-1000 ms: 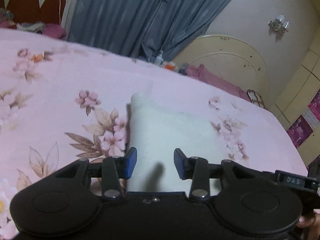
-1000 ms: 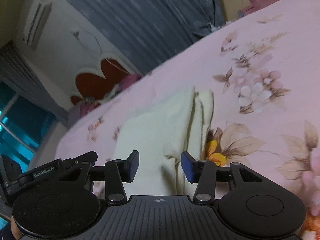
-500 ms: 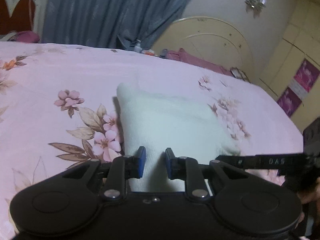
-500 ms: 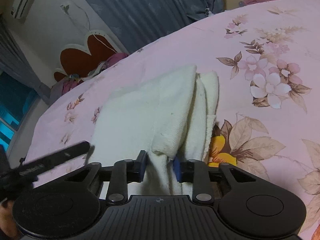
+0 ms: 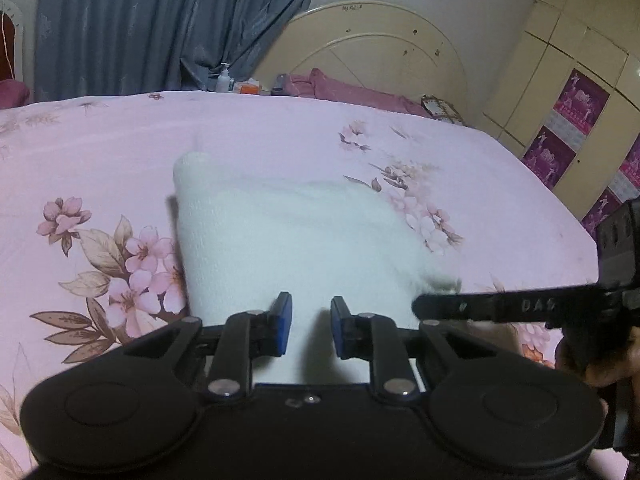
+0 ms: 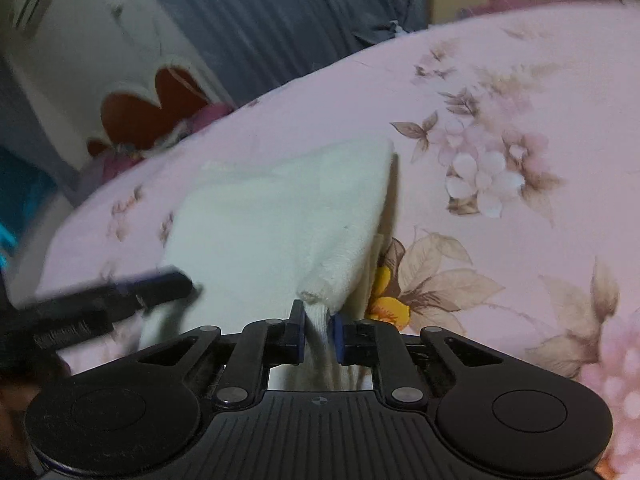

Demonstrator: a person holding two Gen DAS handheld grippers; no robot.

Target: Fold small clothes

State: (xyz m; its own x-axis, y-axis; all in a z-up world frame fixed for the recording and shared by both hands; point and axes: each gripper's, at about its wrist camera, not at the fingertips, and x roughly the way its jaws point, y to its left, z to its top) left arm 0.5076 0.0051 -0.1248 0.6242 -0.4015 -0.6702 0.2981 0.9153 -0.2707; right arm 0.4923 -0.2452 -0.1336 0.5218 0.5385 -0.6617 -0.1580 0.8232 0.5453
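On a bed (image 5: 280, 136) covered with a pink floral sheet lies a white cloth (image 5: 288, 236), partly folded, seen first from the left wrist camera. The left tongs (image 5: 307, 329) sit low in the picture at the cloth's near edge, their blue pads (image 5: 283, 328) standing narrow with white fabric between them; whether they press on it cannot be told. To the right, the dark tip of the right tongs (image 5: 500, 307) reaches the cloth's right corner, and part of a hand (image 5: 600, 364) shows beneath it. Behind the bed hang blue-grey curtains (image 5: 160, 28), and a cream headboard (image 5: 372, 60) stands further right.

From the right wrist camera, the right tongs (image 6: 317, 334) are closing, their pads pinching a bunched corner of the white cloth (image 6: 280, 220), which lifts in a ridge away from the sheet. The left tongs (image 6: 120, 296), blurred, touch the cloth's left side. A yellow flower (image 6: 386, 300) printed on the sheet lies just beside the cloth.
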